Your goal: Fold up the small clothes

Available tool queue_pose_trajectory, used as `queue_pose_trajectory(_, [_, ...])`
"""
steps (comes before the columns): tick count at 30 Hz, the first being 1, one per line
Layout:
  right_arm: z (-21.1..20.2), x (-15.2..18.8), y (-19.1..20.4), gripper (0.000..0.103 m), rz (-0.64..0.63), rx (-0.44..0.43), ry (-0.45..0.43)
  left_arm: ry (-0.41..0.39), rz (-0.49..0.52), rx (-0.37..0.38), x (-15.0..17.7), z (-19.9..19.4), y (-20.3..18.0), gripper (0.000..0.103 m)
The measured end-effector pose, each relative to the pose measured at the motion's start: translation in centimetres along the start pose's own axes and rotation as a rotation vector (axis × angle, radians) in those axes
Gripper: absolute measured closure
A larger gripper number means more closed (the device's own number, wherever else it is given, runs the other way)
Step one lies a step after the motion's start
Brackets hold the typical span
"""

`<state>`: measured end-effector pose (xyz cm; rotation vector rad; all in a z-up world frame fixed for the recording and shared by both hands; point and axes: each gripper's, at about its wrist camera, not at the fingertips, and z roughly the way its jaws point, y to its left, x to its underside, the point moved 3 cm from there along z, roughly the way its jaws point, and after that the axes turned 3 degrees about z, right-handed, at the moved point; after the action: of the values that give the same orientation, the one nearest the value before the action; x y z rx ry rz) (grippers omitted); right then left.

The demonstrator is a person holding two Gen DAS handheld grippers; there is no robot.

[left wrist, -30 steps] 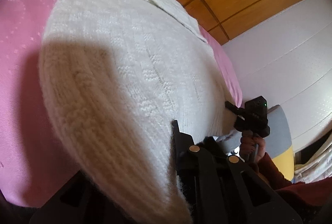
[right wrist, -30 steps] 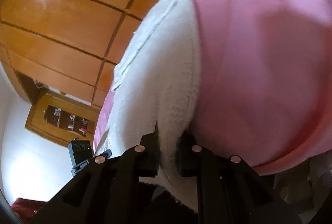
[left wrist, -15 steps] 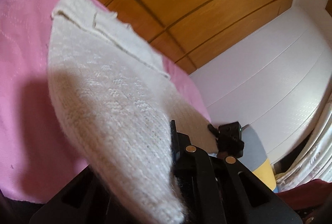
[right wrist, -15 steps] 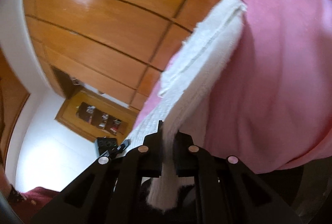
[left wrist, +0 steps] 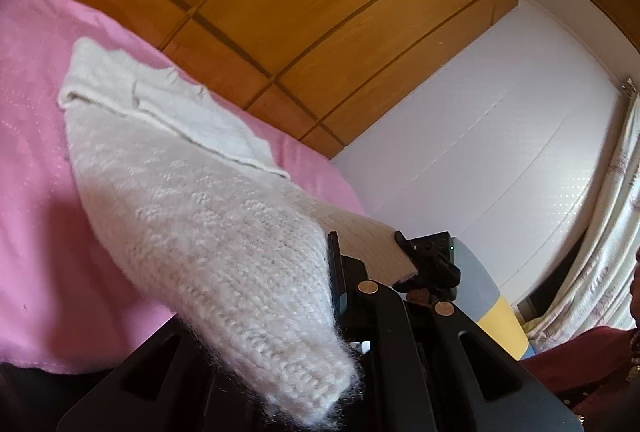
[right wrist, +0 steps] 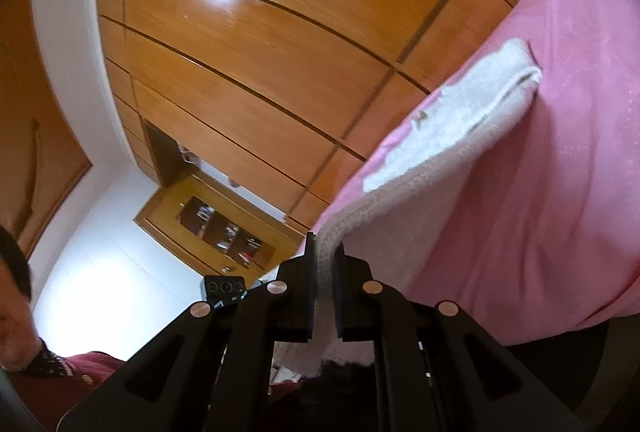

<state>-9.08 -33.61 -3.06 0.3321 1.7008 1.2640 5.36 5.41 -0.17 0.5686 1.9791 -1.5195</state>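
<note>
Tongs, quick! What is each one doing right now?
Left tongs: shut on the near edge of the white knitted sweater.
Right tongs: shut on the sweater's other near corner, lifting it off the pink bedspread.

The pink bed (left wrist: 36,216) lies bare to the left of the white sweater (left wrist: 192,208) and bare again on its right side (right wrist: 560,160), so a gripper can pass there. The wooden wardrobe (right wrist: 256,44) closes off the far edge (right behind the sweater's far end). The white wall (left wrist: 500,136) bounds one side.
</note>
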Motion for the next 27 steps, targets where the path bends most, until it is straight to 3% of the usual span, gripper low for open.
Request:
queue_pose_trajectory(16, [-4.4, 1.3, 3.2, 0.097, 0.043, -0.221, -0.125, -0.105, -0.128, 0.255, -0.1, -4.5, -3.4, 0.097])
queue_pose_trajectory(23, [-4.0, 1.7, 3.8, 0.097, 0.093, -0.314, -0.118, -0.124, -0.190, 0.291, 0.7, -6.3, -3.4, 0.097])
queue_pose_trajectory(27, [-3.1, 1.2, 2.8, 0.097, 0.135, -0.324, -0.107, -0.111, -0.220, 0.295, 0.9, -5.8, -2.7, 0.097])
